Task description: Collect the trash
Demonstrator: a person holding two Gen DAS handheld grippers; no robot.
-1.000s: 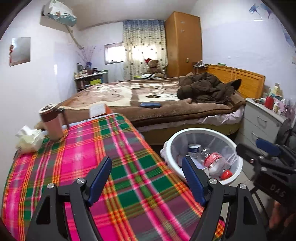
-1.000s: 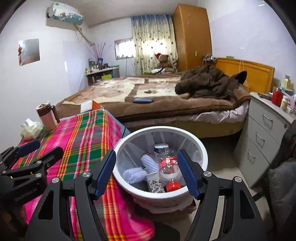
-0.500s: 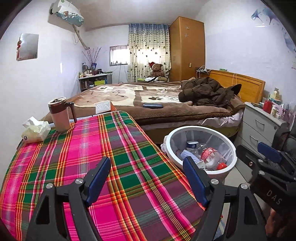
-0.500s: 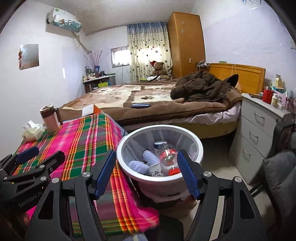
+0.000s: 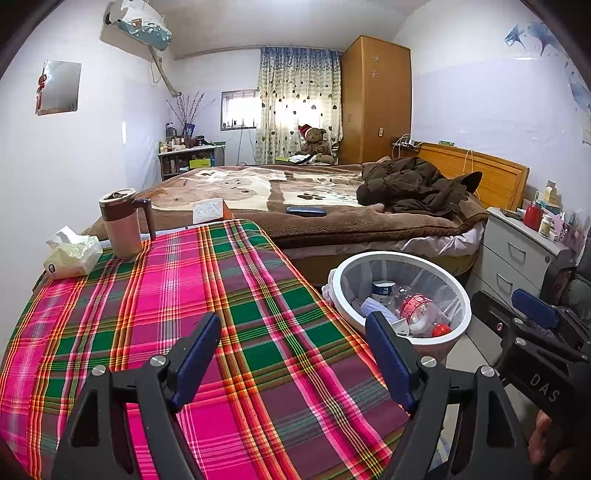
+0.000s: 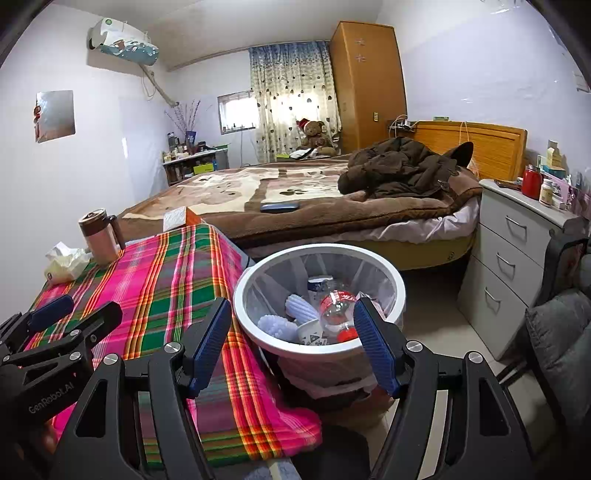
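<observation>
Trash fills the bottom of a round white plastic wastebasket (image 6: 245, 291) lined with a clear bag, which stands on the pale floor just beside the table's right edge: a clear plastic bottle with a red label and red cap (image 6: 334, 314), two ribbed pale-lilac pieces (image 6: 301, 308), a small printed paper cup (image 6: 309, 330) and a white tub with a dark band (image 5: 382, 290). The table is covered by a pink, green and orange plaid cloth (image 5: 192, 295) that hangs over its near corner. At the cloth's far left stand a brown and pink lidded mug with a handle (image 5: 122, 223) and, just beside it, a soft pack of white tissues (image 5: 72, 253).

The left gripper (image 5: 293, 360) hovers above the cloth with its blue-padded fingers spread wide and nothing between them. The right gripper (image 6: 291, 341) hangs in front of the wastebasket, likewise spread and empty.

Behind the table lies a wide bed under a brown patterned blanket (image 6: 258, 192), with a dark brown jacket (image 6: 402, 166) heaped near the orange wooden headboard (image 6: 480, 146) and a dark flat case (image 6: 279, 206) near its edge. A grey drawer chest (image 6: 506, 251) stands to the right, a tall orange wardrobe (image 5: 376, 99) and heart-print curtains (image 5: 299, 99) at the far wall, where a teddy bear (image 5: 314, 142) sits. An air conditioner (image 5: 138, 24) hangs high on the left wall.
</observation>
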